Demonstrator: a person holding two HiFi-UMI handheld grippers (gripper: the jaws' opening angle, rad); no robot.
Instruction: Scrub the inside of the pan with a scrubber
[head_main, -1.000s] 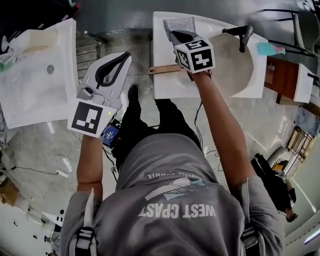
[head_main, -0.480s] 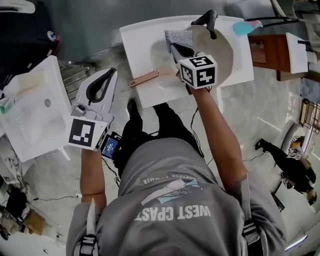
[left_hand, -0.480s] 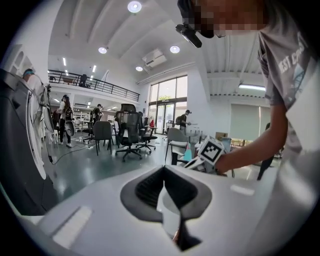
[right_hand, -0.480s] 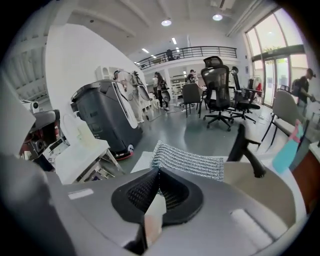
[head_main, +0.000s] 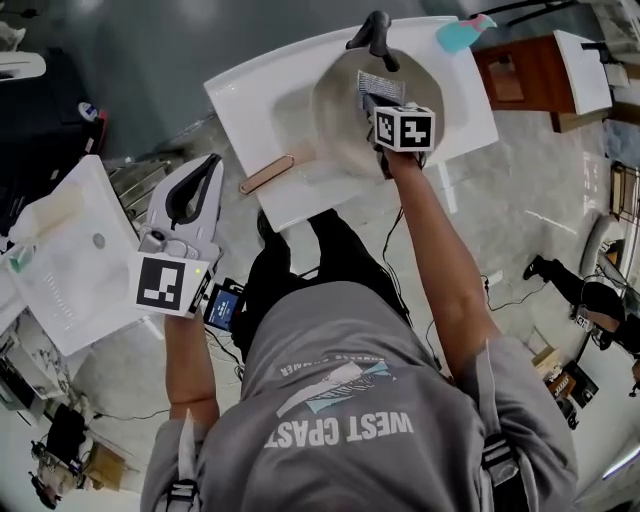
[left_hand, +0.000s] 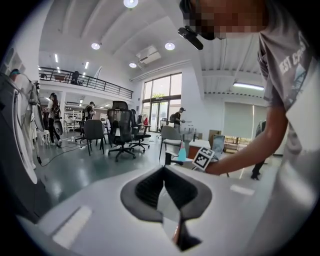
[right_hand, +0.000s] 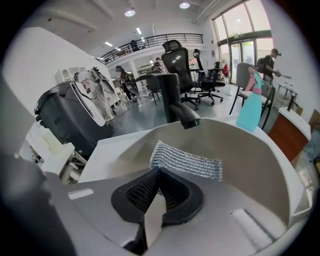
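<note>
Pinching one edge of the scrubber (right_hand: 187, 162), the right tool (right_hand: 159, 170) has its jaws fully closed on the mesh, w/ the rest of the pad sticking out ahead over the pan (right_hand: 240, 150) interior. What's new vs. a sec ago: then the scrubber sat over the white surface (head_main: 250, 95), left of the pan rim; now, in the head view, the scrubber (head_main: 380, 84) and right tool (head_main: 368, 100) are well inside the pan (head_main: 335, 110), on the side nearer its black handle (head_main: 375, 28). So pickup and carry look done, and the scrubbing itself seems about to start. Can't tell if the mesh is pressed on the metal yet or just above it. Next move prob. needs downward pressure plus back-and-forth or circular strokes, and w/ only an edge pinched the pad could fold or slip out. Left tool (head_main: 215, 160) hangs off the surface at the person's side, jaws together, nothing in them, pointing into the room; nothing steadies the pan, so it may slide or spin under hard strokes. A wooden-handled utensil (head_main: 265, 173) lies on the surface left of the pan, apart from it, and a teal bottle (head_main: 460, 35) sits past the far rim.
</note>
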